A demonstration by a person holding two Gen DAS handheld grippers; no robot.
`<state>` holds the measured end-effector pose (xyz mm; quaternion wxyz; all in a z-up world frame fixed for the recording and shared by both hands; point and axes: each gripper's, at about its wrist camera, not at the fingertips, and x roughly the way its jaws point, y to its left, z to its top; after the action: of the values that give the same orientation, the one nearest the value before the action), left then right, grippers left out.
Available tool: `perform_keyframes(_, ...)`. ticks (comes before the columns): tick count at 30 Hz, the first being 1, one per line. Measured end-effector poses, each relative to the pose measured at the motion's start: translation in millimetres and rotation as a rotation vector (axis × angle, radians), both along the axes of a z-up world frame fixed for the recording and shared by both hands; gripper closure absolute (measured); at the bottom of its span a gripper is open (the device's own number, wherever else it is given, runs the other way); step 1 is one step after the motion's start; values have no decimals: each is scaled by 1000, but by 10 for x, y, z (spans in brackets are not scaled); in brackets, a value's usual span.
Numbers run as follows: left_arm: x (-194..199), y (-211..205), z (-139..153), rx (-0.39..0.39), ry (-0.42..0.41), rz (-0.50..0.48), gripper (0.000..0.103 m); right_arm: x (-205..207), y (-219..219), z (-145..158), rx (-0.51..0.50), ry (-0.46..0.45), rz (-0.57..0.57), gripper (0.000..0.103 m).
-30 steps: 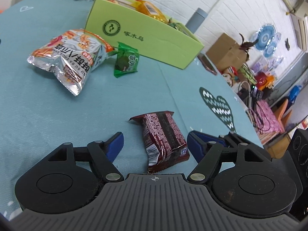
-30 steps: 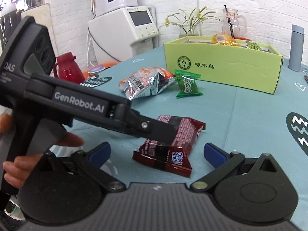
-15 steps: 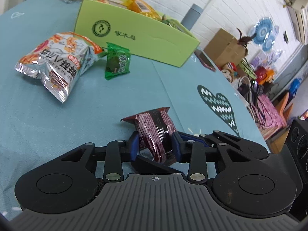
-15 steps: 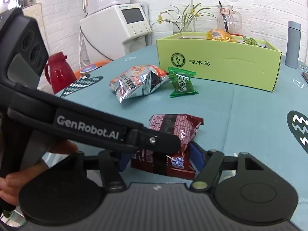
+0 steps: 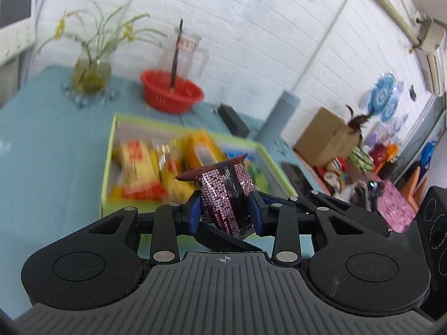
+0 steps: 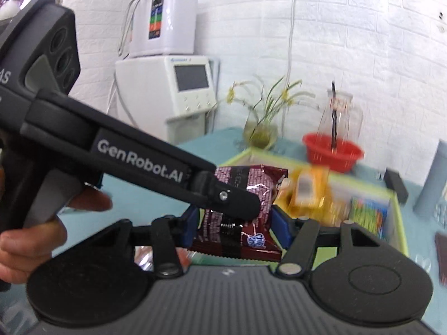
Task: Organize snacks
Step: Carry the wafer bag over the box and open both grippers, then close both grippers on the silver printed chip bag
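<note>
Both grippers are shut on the same dark red snack packet [image 5: 226, 195], which is lifted off the table. My left gripper [image 5: 225, 215] pinches it between its blue pads. My right gripper [image 6: 236, 227] pinches the packet [image 6: 245, 195] too, and the left gripper's arm [image 6: 139, 162] crosses in front of it. The green box [image 5: 107, 167] lies just beyond, open, with yellow and orange packs inside. It also shows in the right wrist view [image 6: 396, 217].
A red bowl [image 5: 170, 90], a glass vase of flowers [image 5: 89, 74], a glass jug [image 5: 185, 53] and a grey bottle [image 5: 280, 120] stand behind the box on the teal tablecloth. A white machine [image 6: 178, 86] stands at the left.
Both grippers closed on the dark red packet and lifted it from the table towards the green box. The view now looks down into the box.
</note>
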<state>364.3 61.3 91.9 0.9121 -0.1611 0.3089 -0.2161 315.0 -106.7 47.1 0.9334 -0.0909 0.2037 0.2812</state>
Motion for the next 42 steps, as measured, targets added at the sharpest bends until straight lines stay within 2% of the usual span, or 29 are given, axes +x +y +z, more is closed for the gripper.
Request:
perform_keyframes(3,527,-15,-38,48,23,30,89,587,38,-2,20,23,-8,37)
perform_keyframes(7,1018,-49,-327,113,106,49,89,1233,79,-267,52,140,-25,38)
perform_keyframes(9,1099,-33,-454,110,114,44,85,1388,126,-409,37,180,-22,36)
perform_keyframes(10,1096,-22,-469,101,103,35,85,1388,159,-450,16,159,-18,35)
perform_keyframes(11,1088,-13,-468,90,94,30,82,1380,189,-462,-2,148,-10,29)
perform_keyframes(12,1080,-6,-464,77,88,22,74,1371,203,-451,-10,147,4,24)
perform_keyframes(13,1067,-4,-449,66,81,17,65,1358,203,-445,-10,150,12,24)
perform_keyframes(14,1054,-1,-427,61,77,21,61,1346,196,-446,-8,147,13,23)
perform_keyframes(16,975,9,-339,52,55,33,58,1328,166,-432,5,153,16,18)
perform_keyframes(17,907,38,-277,46,34,40,57,1302,140,-404,22,156,24,11)
perform_keyframes(18,819,84,-187,33,3,46,53,1262,116,-363,36,150,23,11)
perform_keyframes(22,339,360,126,14,-126,94,31,1026,51,-76,74,55,33,11)
perform_keyframes(24,73,514,186,21,-172,123,30,859,36,71,90,-2,53,11)
perform_keyframes(27,-291,795,109,9,-184,182,23,599,50,219,99,-83,79,10)
perform_keyframes(30,-503,1082,-73,10,-103,242,24,385,129,203,78,-75,116,11)
perform_keyframes(33,-615,1317,-274,-19,-48,258,25,192,223,-16,28,28,124,10)
perform_keyframes(36,-577,1340,-492,-20,30,188,28,-114,325,-309,-20,134,143,10)
perform_keyframes(38,-518,1241,-612,1,68,134,30,-305,369,-478,16,217,161,10)
perform_keyframes(41,-406,1042,-779,40,122,43,40,-441,455,-711,92,349,168,11)
perform_keyframes(42,-384,982,-834,53,147,21,48,-447,500,-771,93,375,158,11)
